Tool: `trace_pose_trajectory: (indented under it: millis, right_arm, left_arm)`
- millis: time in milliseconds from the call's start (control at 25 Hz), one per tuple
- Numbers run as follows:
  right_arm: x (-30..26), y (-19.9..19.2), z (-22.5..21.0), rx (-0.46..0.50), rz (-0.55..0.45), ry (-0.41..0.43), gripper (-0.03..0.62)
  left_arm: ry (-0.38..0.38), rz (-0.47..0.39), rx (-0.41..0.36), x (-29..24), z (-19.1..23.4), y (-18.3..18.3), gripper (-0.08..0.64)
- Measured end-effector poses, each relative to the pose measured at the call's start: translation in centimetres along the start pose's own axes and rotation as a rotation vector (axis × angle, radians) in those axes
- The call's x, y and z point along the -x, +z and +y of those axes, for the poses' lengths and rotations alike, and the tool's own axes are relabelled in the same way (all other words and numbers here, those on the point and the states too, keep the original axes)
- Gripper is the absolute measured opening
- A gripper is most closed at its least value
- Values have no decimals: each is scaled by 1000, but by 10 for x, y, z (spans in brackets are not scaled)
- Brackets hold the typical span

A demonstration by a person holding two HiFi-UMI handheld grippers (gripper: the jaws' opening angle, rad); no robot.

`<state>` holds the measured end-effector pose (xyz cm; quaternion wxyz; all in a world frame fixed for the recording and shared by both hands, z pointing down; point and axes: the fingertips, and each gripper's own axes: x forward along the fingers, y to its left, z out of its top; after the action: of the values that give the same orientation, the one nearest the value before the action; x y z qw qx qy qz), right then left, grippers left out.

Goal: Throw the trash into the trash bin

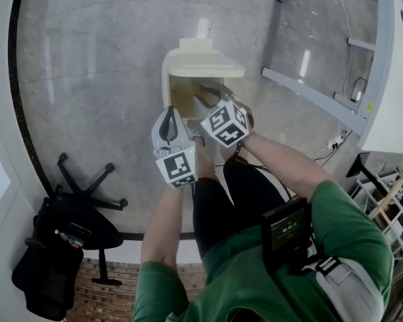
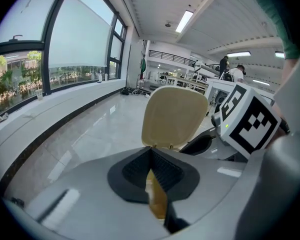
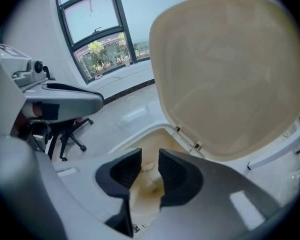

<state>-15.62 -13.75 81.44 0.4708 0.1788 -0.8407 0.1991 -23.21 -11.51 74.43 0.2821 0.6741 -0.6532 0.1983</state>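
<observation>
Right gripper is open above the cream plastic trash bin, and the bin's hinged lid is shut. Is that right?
No. The hinged lid of the cream plastic trash bin stands raised, not shut, as the right gripper view shows. The right gripper is open above the bin.

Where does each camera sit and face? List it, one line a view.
Head view: on the person's head, looking steeply down at the trash bin; forearms, legs, left gripper and right gripper show.
Left gripper view: on that gripper, along its shut jaws toward the raised lid; the right gripper's cube shows.
Right gripper view: along its open jaws, down into the bin.
Shared: all see the lid.
</observation>
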Motion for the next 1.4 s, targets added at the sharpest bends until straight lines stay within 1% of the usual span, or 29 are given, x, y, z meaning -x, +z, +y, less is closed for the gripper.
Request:
trace_pose_trajectory:
  millis: [240,400,640,800,880,1000,1160,1240,1400]
  right_arm:
    - [59,32,-2,-26,-87,-25,97]
    - [104,57,5,-28,-164,-38,74]
    - [168,97,12,-23,-279,-68,43]
    - [216,121,22,-14,-358,-84,32]
    - [239,133,27,-12,-398,-89,28]
    - [273,153,36,-14,-472,-94,20]
    - [316,173,48,0,-552,-117,11]
    - [332,178,55,6,-578,-126,6]
    - [354,184,66,10,-616,-143,5]
  left_arm:
    - [-3,-50,-16,26,-13,42,6]
    - [-11,-91,-46,52,-22,78,6]
    - [-6,-206,-131,85,-32,139,6]
    - [-8,-269,-221,112,-44,173,6]
    - [-10,-297,-251,125,-48,188,6]
    - [-8,-328,-251,146,-50,212,6]
    - [-25,-386,-220,175,-55,235,6]
    - [-32,-412,-220,192,-57,245,6]
    - [-43,-428,-226,218,-61,261,6]
